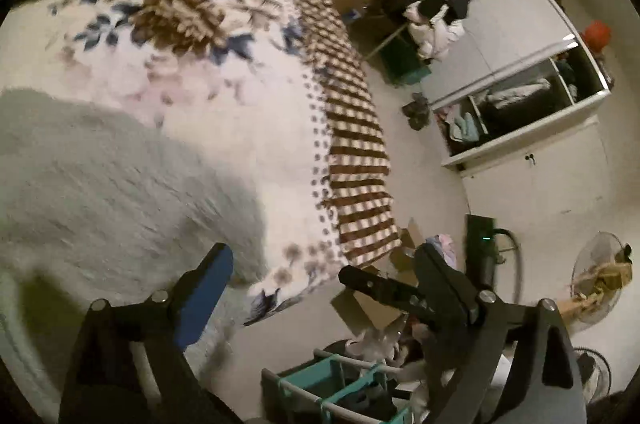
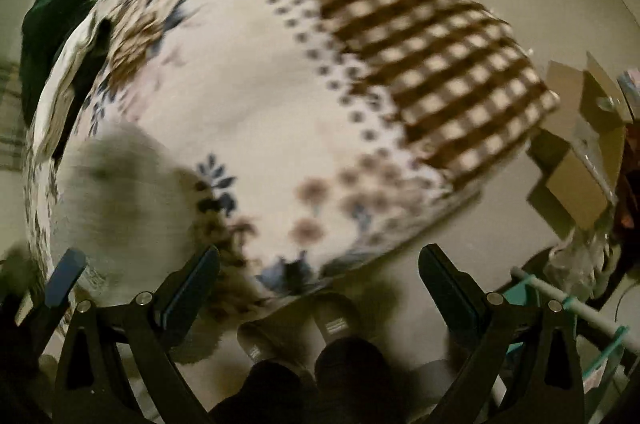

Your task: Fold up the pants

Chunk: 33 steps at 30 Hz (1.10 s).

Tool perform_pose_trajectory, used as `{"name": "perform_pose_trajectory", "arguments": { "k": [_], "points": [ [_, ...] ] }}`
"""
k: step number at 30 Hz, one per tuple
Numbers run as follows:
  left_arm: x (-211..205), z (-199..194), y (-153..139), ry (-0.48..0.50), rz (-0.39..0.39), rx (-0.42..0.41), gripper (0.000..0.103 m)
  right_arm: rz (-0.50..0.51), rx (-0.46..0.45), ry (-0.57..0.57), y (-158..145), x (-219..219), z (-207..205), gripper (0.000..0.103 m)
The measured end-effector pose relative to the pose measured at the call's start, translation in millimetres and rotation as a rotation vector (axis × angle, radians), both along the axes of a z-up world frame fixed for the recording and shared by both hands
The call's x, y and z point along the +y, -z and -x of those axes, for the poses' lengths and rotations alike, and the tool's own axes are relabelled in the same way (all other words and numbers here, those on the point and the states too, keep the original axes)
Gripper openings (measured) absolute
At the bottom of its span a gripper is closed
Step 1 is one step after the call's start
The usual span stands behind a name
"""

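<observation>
1. Fleecy floral blanket [image 1: 192,36] covered the bed, with a brown-and-cream checked border [image 1: 352,144] hanging down the side toward the pale floor [image 1: 432,184].
2. Lay spread on the blanket at the left of the left wrist view: pale grey fuzzy pants [image 1: 100,184] (blurred, so folds could not be made out); showed in the right wrist view as a pale smear [image 2: 120,192] near the bed's corner.
3. Stood against the far wall: white wardrobe [image 1: 516,36], lower compartments open and stuffed with clothes.
4. Sat on the floor beside the bed's corner: cardboard boxes [image 2: 576,180] and a teal-framed rack [image 1: 320,384].
5. Hovered above the bed's corner, spread wide and gripping nothing: left gripper [image 1: 320,264], its blue-padded finger over the edge of the pants.
6. Hung past the bed's edge, likewise wide apart and empty: right gripper [image 2: 320,264], with dark slippered feet [image 2: 320,380] below it.
</observation>
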State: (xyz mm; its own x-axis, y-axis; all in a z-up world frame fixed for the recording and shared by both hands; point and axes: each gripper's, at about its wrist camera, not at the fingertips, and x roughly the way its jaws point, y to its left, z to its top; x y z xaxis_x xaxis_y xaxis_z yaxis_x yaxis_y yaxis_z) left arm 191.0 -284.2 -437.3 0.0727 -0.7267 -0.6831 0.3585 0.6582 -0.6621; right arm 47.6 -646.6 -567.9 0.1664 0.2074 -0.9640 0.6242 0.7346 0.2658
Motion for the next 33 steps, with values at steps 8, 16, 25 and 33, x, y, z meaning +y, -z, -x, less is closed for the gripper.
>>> {"name": "perform_pose_trajectory", "arguments": {
  "k": [8, 16, 25, 33],
  "points": [
    [123.7, -48.8, 17.6, -0.231, -0.234, 0.044, 0.093, -0.319, -0.135, 0.05, 7.1, 30.4, -33.1, 0.101],
    [178.3, -76.6, 111.1, -0.286, -0.433, 0.136, 0.096, -0.675, 0.073, 0.224, 95.6, 91.3, -23.9, 0.098],
    [170.0, -79.0, 116.0, -0.298, -0.413, 0.147, 0.099, -0.306, 0.309, 0.135, 96.8, 94.7, 19.0, 0.0],
    [158.6, -80.7, 68.3, -0.253, -0.357, 0.073, 0.098, -0.391, -0.05, 0.13, 35.3, 68.5, -13.5, 0.086]
  ]
}}
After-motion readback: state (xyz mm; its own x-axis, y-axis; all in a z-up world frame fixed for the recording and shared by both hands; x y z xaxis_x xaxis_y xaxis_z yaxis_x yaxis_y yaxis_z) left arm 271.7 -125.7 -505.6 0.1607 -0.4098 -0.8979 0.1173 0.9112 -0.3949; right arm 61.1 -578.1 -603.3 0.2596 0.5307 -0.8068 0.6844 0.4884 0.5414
